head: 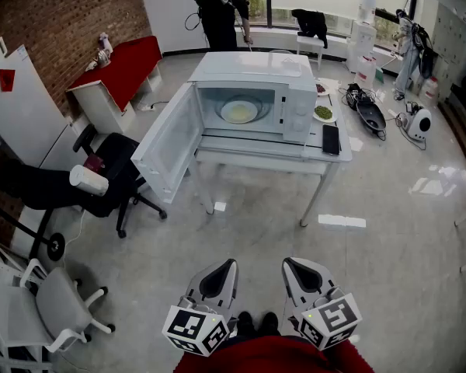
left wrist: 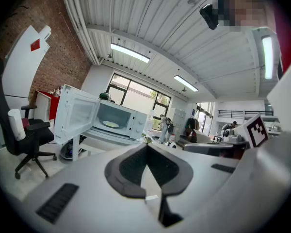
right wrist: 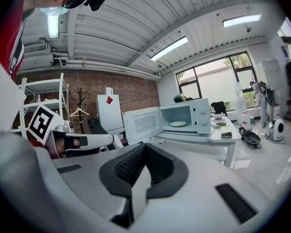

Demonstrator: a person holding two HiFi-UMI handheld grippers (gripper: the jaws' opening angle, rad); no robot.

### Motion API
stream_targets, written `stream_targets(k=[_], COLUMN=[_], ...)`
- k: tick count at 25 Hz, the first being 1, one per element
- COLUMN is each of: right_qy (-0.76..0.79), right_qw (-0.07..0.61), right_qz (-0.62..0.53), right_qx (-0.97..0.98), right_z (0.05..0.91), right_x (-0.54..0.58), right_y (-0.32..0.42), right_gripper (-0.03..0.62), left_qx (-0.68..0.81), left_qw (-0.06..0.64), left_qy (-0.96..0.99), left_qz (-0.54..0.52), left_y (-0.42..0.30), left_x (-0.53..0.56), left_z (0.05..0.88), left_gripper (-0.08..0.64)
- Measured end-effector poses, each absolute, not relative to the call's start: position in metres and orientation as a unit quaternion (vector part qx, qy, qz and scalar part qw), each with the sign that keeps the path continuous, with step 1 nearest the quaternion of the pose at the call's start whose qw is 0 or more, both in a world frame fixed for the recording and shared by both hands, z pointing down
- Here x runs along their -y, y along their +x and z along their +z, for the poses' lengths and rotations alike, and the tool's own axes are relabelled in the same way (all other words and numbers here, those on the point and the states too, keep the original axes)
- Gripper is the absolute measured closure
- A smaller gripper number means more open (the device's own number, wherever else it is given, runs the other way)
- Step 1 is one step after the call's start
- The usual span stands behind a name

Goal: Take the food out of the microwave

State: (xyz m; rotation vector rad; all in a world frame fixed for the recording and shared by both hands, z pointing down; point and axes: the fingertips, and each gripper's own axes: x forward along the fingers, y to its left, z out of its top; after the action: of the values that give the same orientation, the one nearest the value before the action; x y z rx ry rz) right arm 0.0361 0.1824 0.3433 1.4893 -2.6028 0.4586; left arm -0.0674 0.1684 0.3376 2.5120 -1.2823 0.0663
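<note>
A white microwave [head: 256,92] stands on a white table [head: 334,155], its door [head: 165,142] swung wide to the left. Inside lies a pale plate of food [head: 239,112], also seen as the plate [left wrist: 110,124] in the left gripper view and the plate [right wrist: 177,124] in the right gripper view. My left gripper [head: 227,264] and right gripper [head: 289,264] are held low, side by side, well short of the table. Both are shut, pads meeting, with nothing between them.
Beside the microwave on the table lie a black phone [head: 331,139] and two small dishes [head: 323,113]. A black office chair [head: 109,177] stands left of the open door, a white chair [head: 50,305] at my near left. A person [head: 221,14] stands behind the table.
</note>
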Motion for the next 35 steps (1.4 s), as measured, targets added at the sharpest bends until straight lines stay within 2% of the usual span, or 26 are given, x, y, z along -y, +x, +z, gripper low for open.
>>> stream_targets(k=[11, 25, 35], right_qy=[0.489, 0.489, 0.502], right_qw=[0.056, 0.051, 0.042], right_qz=[0.154, 0.159, 0.15], right_qx=[0.857, 0.856, 0.851], right_z=[0.346, 0.353, 0.35], right_x=[-0.181, -0.179, -0.176], right_y=[0.04, 0.073, 0.115], right_gripper=[0.583, 0.583, 0.583], left_qx=[0.452, 0.454, 0.473], left_qw=[0.166, 0.209, 0.192], left_qy=[0.876, 0.865, 0.86], left_qz=[0.032, 0.035, 0.024], left_y=[-0.067, -0.047, -0.024], left_x=[-0.168, -0.157, -0.135], left_z=[0.342, 0.358, 0.345], left_gripper=[0.551, 0.551, 0.551])
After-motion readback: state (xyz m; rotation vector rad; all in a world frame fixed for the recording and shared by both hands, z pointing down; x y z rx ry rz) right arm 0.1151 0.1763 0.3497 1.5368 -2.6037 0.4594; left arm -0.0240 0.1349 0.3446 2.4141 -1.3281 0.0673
